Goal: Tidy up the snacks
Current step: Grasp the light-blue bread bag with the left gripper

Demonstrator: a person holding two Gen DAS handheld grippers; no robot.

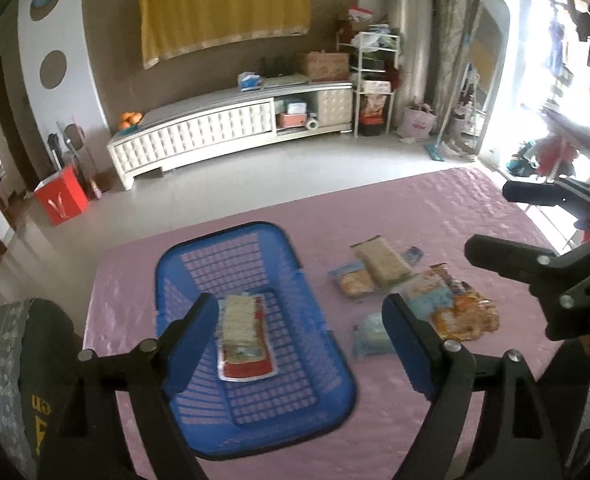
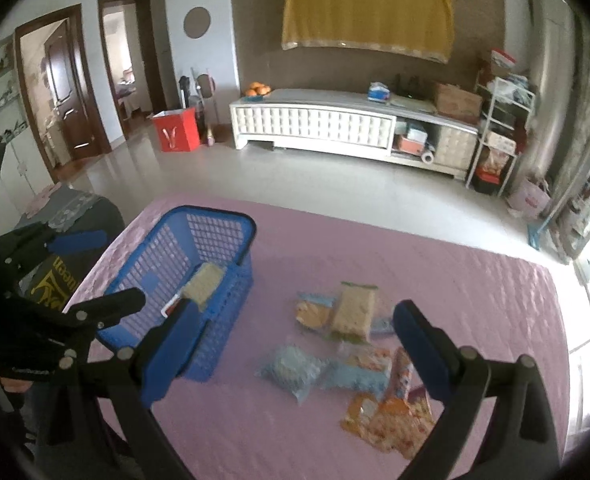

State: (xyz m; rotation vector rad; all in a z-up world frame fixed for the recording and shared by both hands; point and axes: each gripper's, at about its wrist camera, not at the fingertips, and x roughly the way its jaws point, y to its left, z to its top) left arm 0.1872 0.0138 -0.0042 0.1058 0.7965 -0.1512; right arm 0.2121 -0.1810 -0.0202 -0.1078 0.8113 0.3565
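A blue lattice basket (image 1: pixel 167 280) (image 2: pixel 223 320) stands on the pink-covered table (image 1: pixel 415 208). A pale cracker pack (image 1: pixel 239 316) (image 2: pixel 205 284) lies in it on a red-and-white packet (image 1: pixel 247 364). My left gripper (image 1: pixel 299 332) (image 2: pixel 99 272) hangs open above the basket with nothing between its pads. To the right of the basket lies a loose pile of snacks: another cracker pack (image 1: pixel 381 262) (image 2: pixel 353 312), a light blue packet (image 1: pixel 371 334) (image 2: pixel 291 368) and an orange packet (image 1: pixel 467 316) (image 2: pixel 391 416). My right gripper (image 2: pixel 295 340) (image 1: pixel 507 224) is open above this pile and holds nothing.
A dark chair with a patterned cloth (image 1: pixel 35 340) stands at the table's left edge. Beyond the table's far edge are pale floor, a white low cabinet (image 1: pixel 223 128) and a red box (image 1: pixel 61 200). Bright glass doors lie to the right.
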